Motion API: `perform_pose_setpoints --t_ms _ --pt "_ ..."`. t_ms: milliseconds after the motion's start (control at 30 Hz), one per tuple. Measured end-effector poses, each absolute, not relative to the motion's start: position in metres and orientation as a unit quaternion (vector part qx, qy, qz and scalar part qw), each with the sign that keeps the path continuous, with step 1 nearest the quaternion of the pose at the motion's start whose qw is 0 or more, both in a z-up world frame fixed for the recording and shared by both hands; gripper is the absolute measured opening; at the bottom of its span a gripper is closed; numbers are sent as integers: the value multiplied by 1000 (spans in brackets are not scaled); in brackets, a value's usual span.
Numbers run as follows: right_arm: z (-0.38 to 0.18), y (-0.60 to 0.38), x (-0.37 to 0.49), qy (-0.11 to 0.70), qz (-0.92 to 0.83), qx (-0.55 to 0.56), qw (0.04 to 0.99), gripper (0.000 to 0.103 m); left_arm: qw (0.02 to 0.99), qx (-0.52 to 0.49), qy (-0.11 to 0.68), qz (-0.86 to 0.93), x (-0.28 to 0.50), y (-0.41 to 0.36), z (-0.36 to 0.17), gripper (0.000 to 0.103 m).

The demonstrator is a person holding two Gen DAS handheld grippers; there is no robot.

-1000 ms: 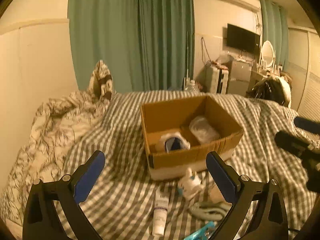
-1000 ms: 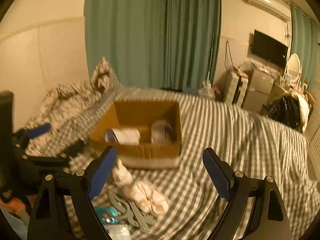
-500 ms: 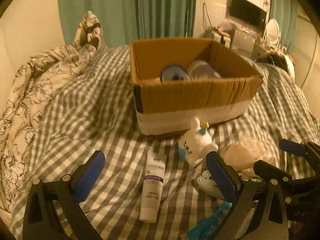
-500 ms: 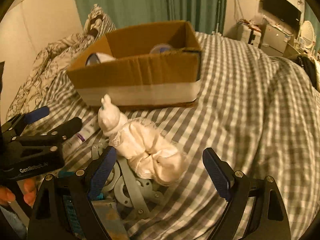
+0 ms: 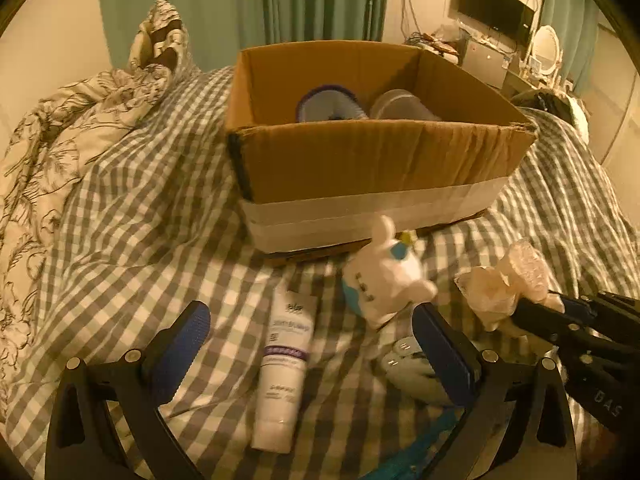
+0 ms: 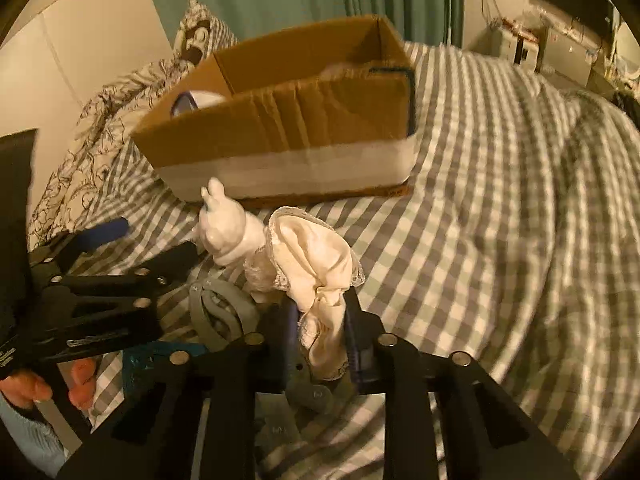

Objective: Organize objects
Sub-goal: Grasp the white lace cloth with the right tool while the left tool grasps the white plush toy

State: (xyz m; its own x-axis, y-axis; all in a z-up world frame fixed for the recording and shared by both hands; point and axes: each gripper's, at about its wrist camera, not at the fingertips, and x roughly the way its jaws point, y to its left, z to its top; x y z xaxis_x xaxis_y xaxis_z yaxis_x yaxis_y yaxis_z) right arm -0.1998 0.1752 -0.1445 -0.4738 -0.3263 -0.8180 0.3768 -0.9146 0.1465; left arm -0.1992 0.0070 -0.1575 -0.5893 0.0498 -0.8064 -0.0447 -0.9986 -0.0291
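The right gripper (image 6: pixel 322 334), low in the middle of its view, pinches the cream cloth (image 6: pixel 316 264) tight. The left gripper (image 5: pixel 312 340) stands wide apart over a white tube (image 5: pixel 284 364). The cardboard box (image 5: pixel 372 160) sits above, mid-frame.

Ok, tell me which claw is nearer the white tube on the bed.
Left. The left claw is open with the white tube between its fingers; the right claw is off to the right, shut on the lace cloth.
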Motion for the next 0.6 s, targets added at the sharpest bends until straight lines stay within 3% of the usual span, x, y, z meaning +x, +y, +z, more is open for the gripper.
perform_pose_setpoints --t_ms 333,400,467,500,600 --pt "-120 201 -200 5 -878 440 187 18 67 -470 18 880 -231 41 -175 100" --pt "-120 200 -201 4 -880 438 186 18 71 -487 23 870 -238 44 -183 86" --pt "-117 201 -200 8 -882 434 185 18 76 -502 20 862 -240 44 -189 60" --pt "-117 203 -198 10 -883 431 184 18 81 -505 15 859 -240 43 -190 53" --pt "-113 205 -196 14 -887 424 181 18 84 -501 11 861 -238 42 -187 50"
